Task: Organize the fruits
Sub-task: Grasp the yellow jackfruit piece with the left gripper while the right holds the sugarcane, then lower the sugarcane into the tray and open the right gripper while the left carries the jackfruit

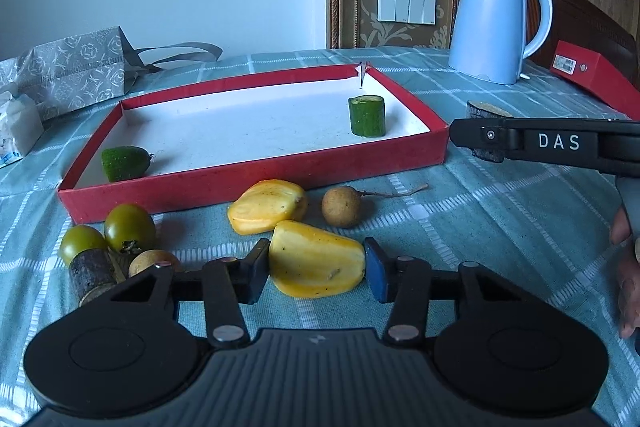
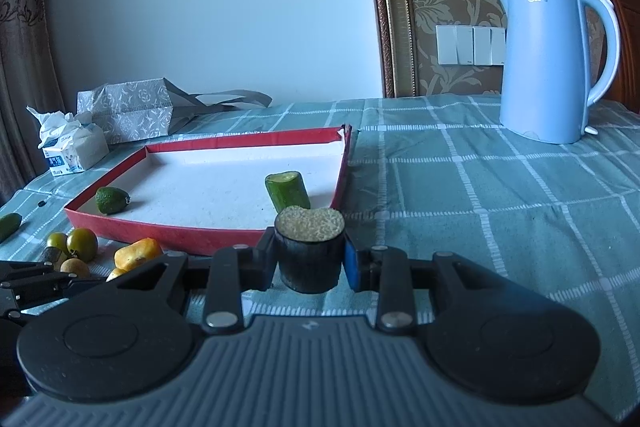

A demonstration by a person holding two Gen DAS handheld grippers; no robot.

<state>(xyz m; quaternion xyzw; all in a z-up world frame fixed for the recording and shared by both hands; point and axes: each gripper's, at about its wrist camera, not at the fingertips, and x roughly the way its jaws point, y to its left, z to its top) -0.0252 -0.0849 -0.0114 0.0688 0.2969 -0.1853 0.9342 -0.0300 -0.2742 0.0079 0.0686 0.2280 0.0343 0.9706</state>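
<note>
Left claw is down at the front of the surface, and its two pads press on a yellow fruit piece, one on each end: it grips that piece. The piece lies on the checked cloth with its long axis running across the claw, pad to pad, its narrower end to the right by the blue pad. A second yellow piece lies just behind it, apart from the claw, and a brown longan sits beside that one, its stem pointing right.

Over on the right, the right claw is clamped on a dark sugarcane chunk, held upright, pale cut face up, just in front of the red tray.

Inside the tray, a cucumber piece stands near the far right corner with its cut end up, and a small green fruit lies at the near left.

Left of the left claw, two green tomatoes touch each other, with another dark chunk and another longan just beside them.
</note>
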